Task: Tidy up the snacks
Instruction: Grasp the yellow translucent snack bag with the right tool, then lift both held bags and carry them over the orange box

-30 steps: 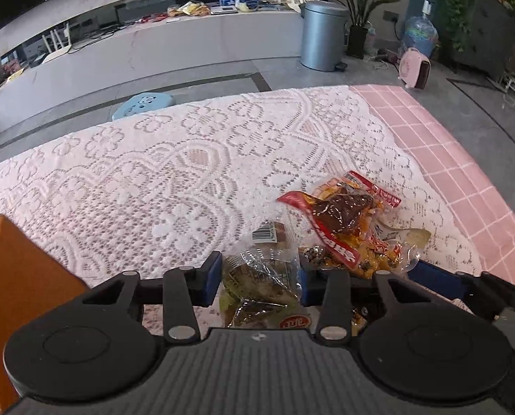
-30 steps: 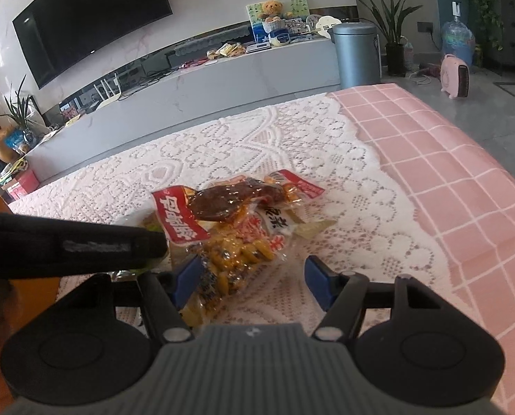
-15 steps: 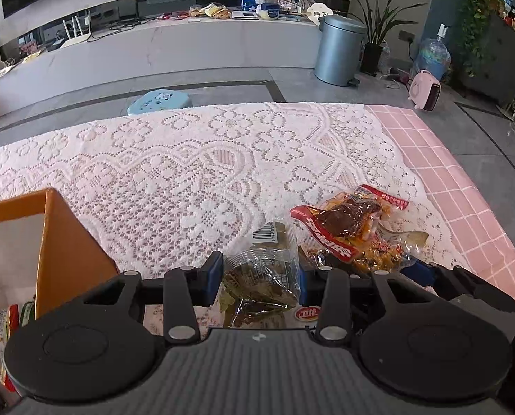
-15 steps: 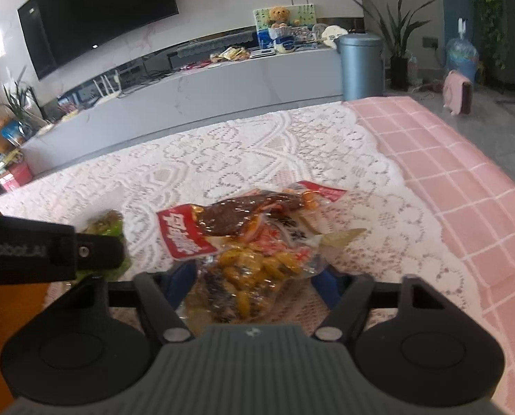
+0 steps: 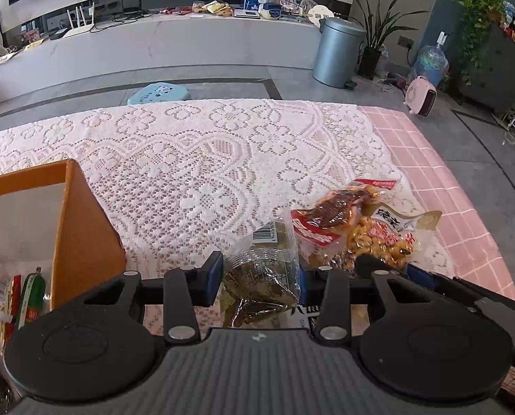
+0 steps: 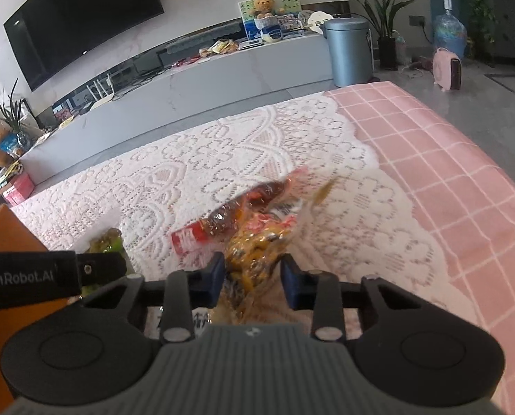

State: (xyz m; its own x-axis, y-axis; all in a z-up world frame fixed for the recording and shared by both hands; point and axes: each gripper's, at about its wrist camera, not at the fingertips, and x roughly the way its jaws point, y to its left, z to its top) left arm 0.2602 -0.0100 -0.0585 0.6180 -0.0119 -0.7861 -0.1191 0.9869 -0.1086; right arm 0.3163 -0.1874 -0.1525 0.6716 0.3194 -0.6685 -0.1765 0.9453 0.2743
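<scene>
We see the orange box (image 5: 81, 238) cut off at the picture's left edge — and, in the right wrist view, the snack packets (image 6: 254, 228) motion-blurred, print unreadable.

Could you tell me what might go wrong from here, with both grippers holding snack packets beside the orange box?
The right gripper has just been closing on the yellow snack packet; the red-labelled packet resting on it may slide off if lifted. The left gripper pinches the clear green packet only by its crinkled film, so it could slip. The grippers are close together, so they might collide heading for the orange box.
</scene>
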